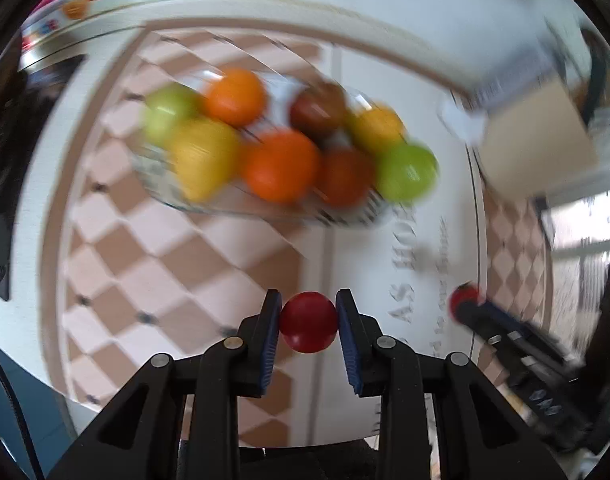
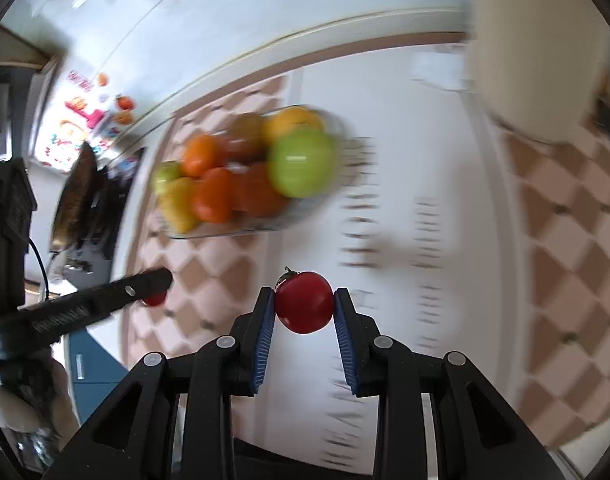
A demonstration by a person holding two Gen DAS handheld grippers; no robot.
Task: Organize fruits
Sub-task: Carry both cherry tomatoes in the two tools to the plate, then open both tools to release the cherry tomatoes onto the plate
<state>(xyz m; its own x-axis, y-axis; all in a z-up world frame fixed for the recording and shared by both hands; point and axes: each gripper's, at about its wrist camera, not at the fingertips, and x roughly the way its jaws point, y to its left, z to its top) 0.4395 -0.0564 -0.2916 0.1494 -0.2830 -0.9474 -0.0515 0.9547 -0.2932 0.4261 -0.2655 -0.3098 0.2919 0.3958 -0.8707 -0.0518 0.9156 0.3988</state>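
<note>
Left hand-held gripper (image 1: 309, 322) pinches a smooth round red fruit (image 1: 309, 323).

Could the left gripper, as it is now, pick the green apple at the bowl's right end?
Probably not: the left gripper is shut on a red fruit, though nothing blocks the green apple in the glass bowl.

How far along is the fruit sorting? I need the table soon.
Mostly done, it seems: the glass bowl already holds a pile of orange, yellow, green and dark red fruits. In hand: the left tongs grip a small red fruit, and the right tongs grip a red tomato, both short of the bowl. Left: place these two. No other loose fruit shows on the table, though blur limits certainty.
</note>
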